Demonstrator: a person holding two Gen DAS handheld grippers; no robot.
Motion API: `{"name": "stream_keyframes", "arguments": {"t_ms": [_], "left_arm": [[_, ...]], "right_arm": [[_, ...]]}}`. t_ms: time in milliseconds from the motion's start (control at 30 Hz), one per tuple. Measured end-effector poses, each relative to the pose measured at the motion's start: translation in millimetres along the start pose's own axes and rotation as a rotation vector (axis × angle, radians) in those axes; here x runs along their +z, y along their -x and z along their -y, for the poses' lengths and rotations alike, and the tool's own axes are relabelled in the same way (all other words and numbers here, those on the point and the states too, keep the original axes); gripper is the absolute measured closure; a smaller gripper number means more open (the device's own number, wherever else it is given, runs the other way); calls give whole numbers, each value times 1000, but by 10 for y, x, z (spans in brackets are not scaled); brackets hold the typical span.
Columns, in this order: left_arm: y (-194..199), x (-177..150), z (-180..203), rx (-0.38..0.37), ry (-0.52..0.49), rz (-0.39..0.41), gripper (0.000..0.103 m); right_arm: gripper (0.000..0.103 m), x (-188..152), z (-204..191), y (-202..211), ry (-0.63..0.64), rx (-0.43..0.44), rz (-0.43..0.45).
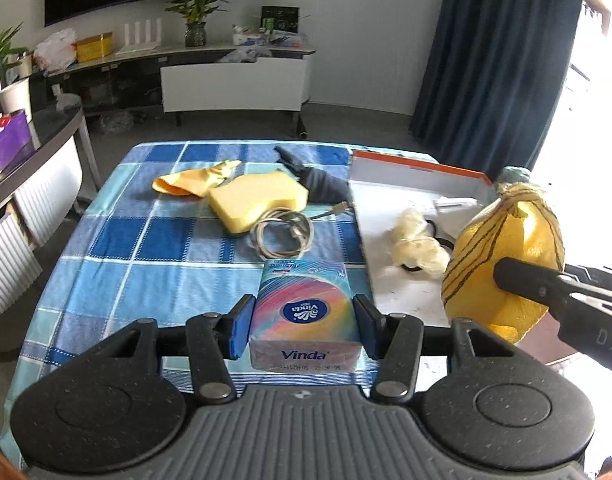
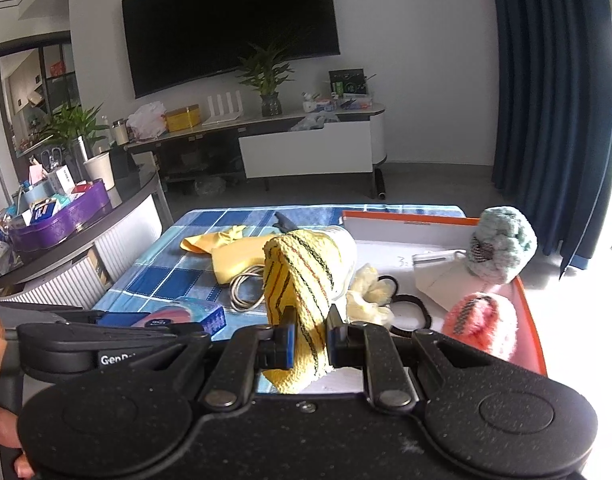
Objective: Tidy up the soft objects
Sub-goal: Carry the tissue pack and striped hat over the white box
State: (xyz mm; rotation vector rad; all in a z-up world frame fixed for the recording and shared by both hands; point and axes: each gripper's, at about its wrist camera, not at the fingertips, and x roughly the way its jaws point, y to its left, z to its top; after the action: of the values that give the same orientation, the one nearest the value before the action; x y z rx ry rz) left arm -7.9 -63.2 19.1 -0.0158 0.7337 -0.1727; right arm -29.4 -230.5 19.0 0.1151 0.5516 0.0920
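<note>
My left gripper (image 1: 303, 326) is shut on a Vinda tissue pack (image 1: 306, 312), held just above the blue checked tablecloth (image 1: 125, 248). My right gripper (image 2: 310, 342) is shut on a yellow striped woven cloth (image 2: 301, 280), held above the near edge of the orange-rimmed white tray (image 2: 530, 308); the cloth also shows in the left wrist view (image 1: 502, 252). In the tray lie a pale cream fluffy piece (image 1: 416, 246), a teal pom-pom (image 2: 502, 246) and a pink pom-pom (image 2: 482, 326).
On the cloth lie a yellow sponge (image 1: 257, 198), a yellow rubber glove (image 1: 193, 180), a dark grey cloth (image 1: 318, 182) and a coiled white cable (image 1: 283, 234). Black hair ties (image 2: 410, 308) and a white mask (image 2: 438, 276) are in the tray. A side table (image 1: 37, 140) stands left.
</note>
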Motion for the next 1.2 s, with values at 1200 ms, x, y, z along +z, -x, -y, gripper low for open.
{"name": "stream_keyframes", "arguments": {"t_ms": [1200], "left_arm": [[-189,136,888,-130,-131,20,50]], "right_arm": [[85,-27,737,332,-85,-152,69]]}}
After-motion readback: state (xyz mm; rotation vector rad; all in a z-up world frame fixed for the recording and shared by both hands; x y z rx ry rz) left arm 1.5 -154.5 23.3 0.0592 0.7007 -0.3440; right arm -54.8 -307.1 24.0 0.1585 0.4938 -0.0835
